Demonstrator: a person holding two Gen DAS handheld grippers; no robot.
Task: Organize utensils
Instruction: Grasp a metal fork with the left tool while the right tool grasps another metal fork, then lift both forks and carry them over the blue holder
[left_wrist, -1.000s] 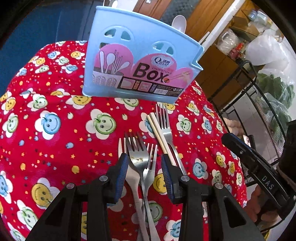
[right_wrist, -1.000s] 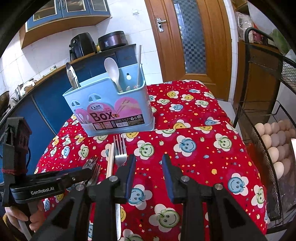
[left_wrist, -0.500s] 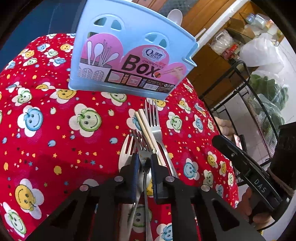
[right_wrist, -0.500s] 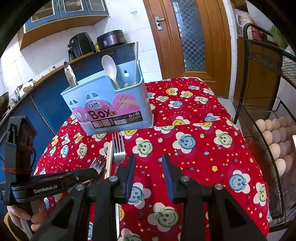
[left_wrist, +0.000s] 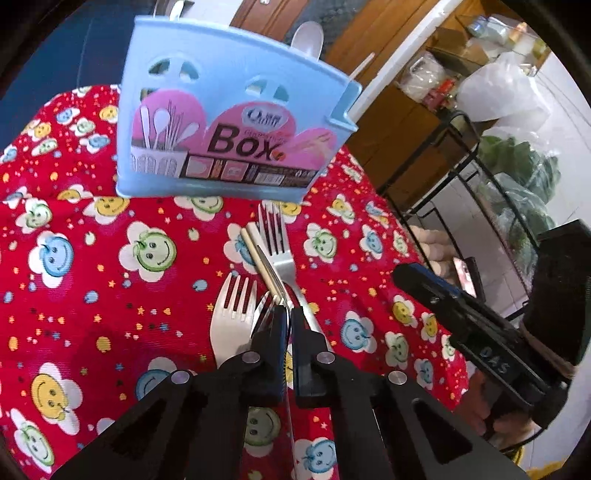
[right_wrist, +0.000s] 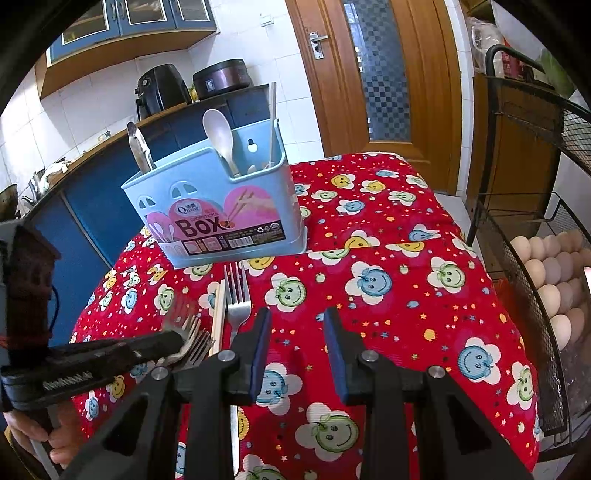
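Fork (left_wrist: 266, 312) sits pinched on edge within the closed left tool (left_wrist: 288, 317).

left gripper (left_wrist: 287, 317) fingers pinched together, tilted downward; right gripper (right_wrist: 297, 325) fingers parted, empty.

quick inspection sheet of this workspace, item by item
surface: table under a red smiley-print cloth
job's things: blue utensil box at the far edge, holding a white spoon; three forks and chopsticks lying on the cloth in front of it
clutter: nothing seen on the cloth
grippers: left gripper shut on a fork handle; right gripper open, nothing between its fingers
cables: thin dark wire on the left gripper's body
surroundings: wooden door, blue counter with appliances, wire rack with eggs
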